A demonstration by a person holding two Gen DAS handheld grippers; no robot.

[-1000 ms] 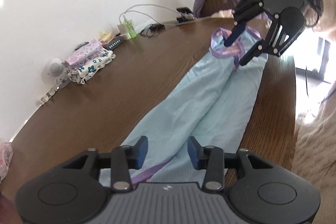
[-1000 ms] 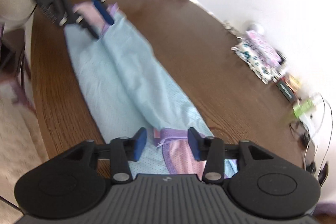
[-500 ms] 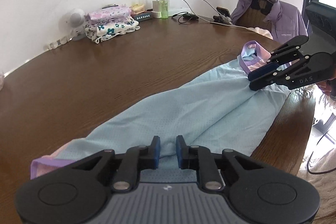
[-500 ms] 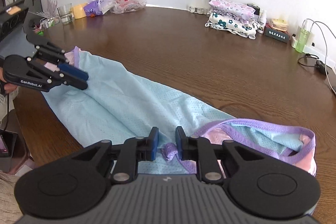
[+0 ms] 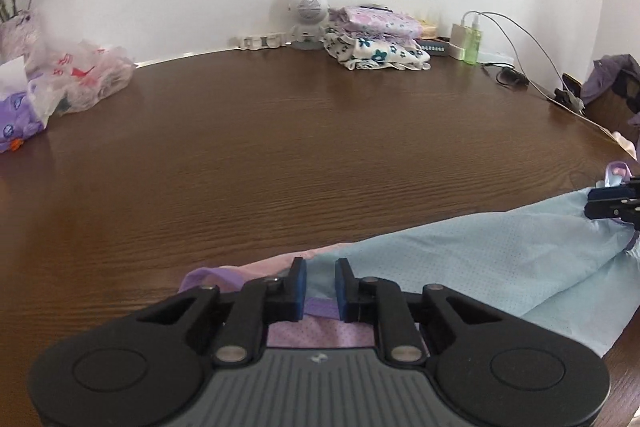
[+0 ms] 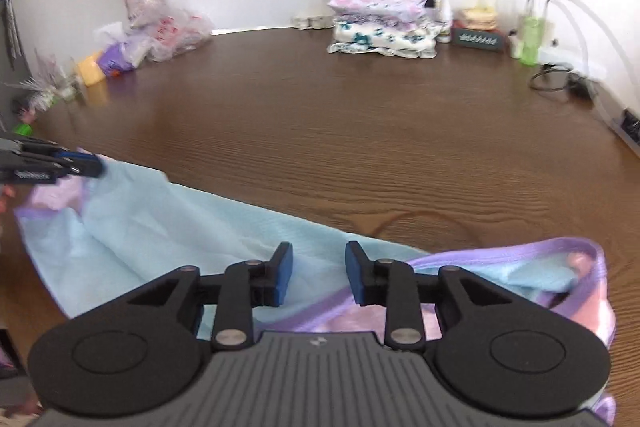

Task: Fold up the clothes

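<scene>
A light blue mesh garment with purple trim and pink lining lies stretched along the near edge of the brown table. My left gripper is shut on its purple-banded end, with cloth pinched between the blue pads. In the right wrist view it shows at the far left, clamped on that same end. At the garment's other end, my right gripper hangs over the purple-trimmed part. Its jaws are opening; cloth lies below the gap and the pads do not press on it.
Against the back wall stand a stack of folded floral clothes, a small white fan and a green bottle with chargers and cables. Plastic bags and a vase of flowers sit at the left. A jacket-draped chair stands at the right.
Both grippers rolled from facing along the garment to facing the back wall. Both closed on the garment's ends; the right one's jaws have since spread apart again.
</scene>
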